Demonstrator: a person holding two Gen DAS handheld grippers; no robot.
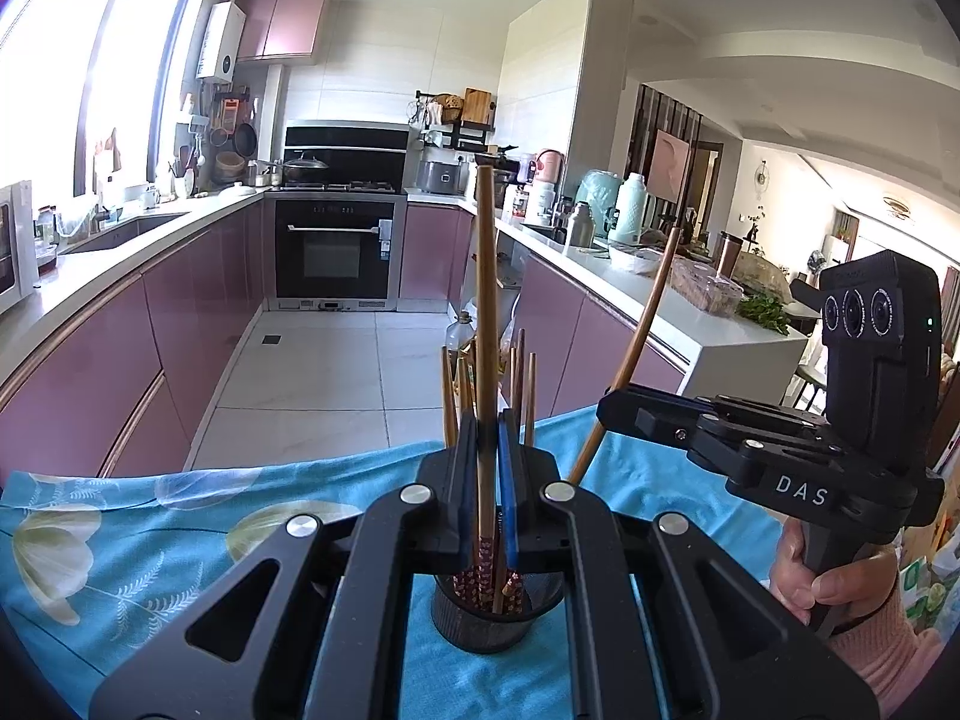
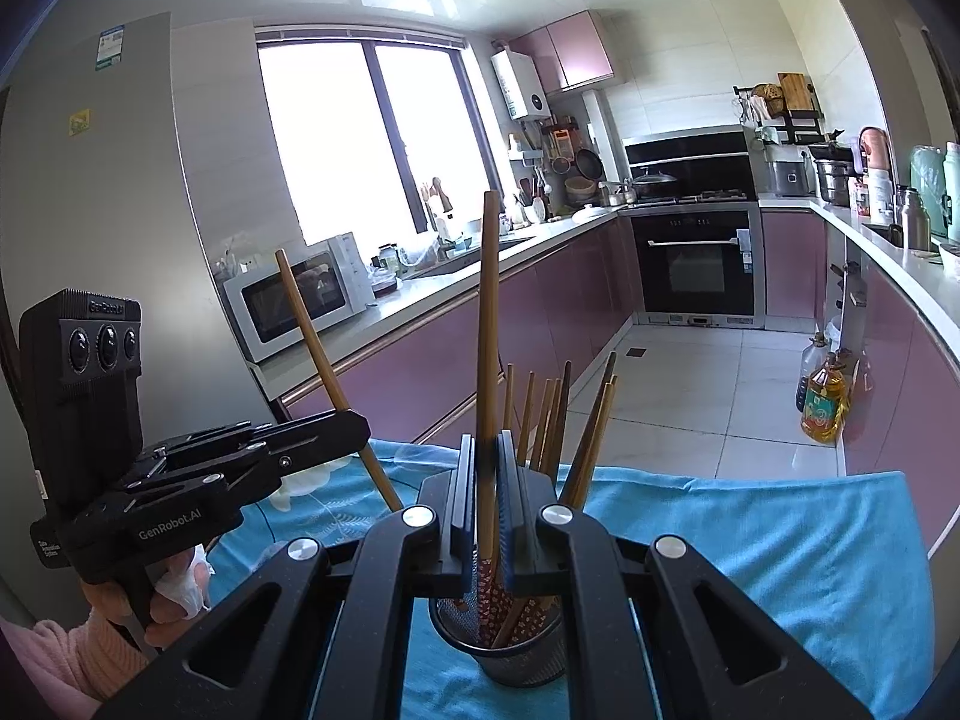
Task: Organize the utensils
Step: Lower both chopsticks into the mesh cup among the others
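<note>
Black mesh holder (image 1: 483,615) (image 2: 501,642): round, upright on blue floral tablecloth (image 1: 120,540) (image 2: 780,570), directly below both sets of tongs. Holds a bundle of wooden chopsticks (image 1: 516,384) (image 2: 552,420), patterned ends down in the cup, plain ends fanned upward and leaning at varied angles.

Left gripper (image 1: 487,468) (image 2: 354,429): black, blue-padded fingers (image 1: 507,480) clenched on a single chopstick (image 1: 486,312) (image 2: 327,360). Stick nearly vertical in the left wrist view, patterned lower end just above or at the holder's mouth; exact contact with the cup not discernible. Seen from the right wrist view, slanted, with lower end hidden behind the right tongs.

Right gripper (image 2: 486,474) (image 1: 606,408): same build, fingers (image 2: 465,480) clamped around a second chopstick (image 2: 487,360) (image 1: 636,336). Stick upright in its own view, patterned tip reaching into the top of the holder. Seen from the left wrist view, tilted, lower end hidden behind the left tongs.

Both grippers side by side over the holder, close but apart.

Surroundings: pink kitchen cabinets (image 1: 180,312), built-in oven (image 1: 333,252) (image 2: 696,264), microwave (image 2: 294,300), oil bottle (image 2: 825,402) on the floor.
</note>
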